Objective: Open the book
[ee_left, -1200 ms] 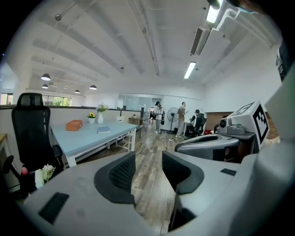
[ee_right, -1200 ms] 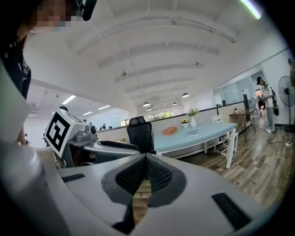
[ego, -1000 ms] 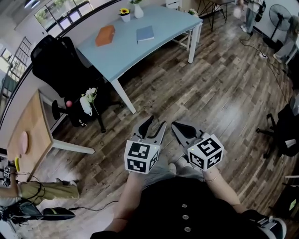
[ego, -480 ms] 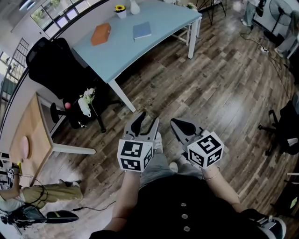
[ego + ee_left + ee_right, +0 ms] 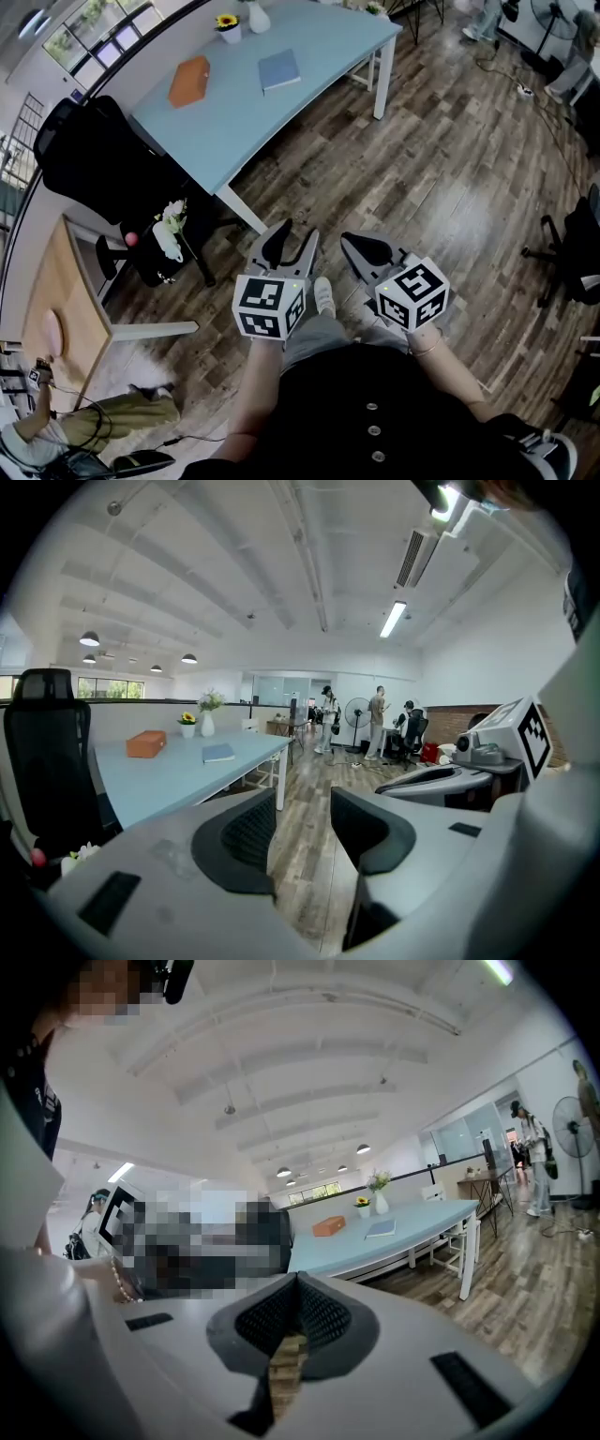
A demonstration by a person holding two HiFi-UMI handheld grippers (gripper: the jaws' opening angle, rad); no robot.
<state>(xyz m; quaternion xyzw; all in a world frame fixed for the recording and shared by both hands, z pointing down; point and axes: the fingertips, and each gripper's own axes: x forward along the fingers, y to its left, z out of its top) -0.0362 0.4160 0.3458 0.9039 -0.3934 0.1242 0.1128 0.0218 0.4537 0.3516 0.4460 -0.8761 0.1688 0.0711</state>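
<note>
I see a light-blue table [image 5: 281, 112] with an orange box [image 5: 188, 81] and a potted sunflower [image 5: 226, 25] on it. Black office chair [image 5: 80, 155] beside it, wooden desk [image 5: 61, 309] near, plank floor [image 5: 450, 169].

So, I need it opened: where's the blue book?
Head view, upper middle: the blue book lies on the table, right of the orange box.

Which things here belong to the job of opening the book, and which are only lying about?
For the job: thin blue book, shut, on the light blue table; left gripper, fingers apart; right gripper, fingers together.
Lying about: flat orange box; yellow sunflower in a white pot; white vase; black office chair.
</note>
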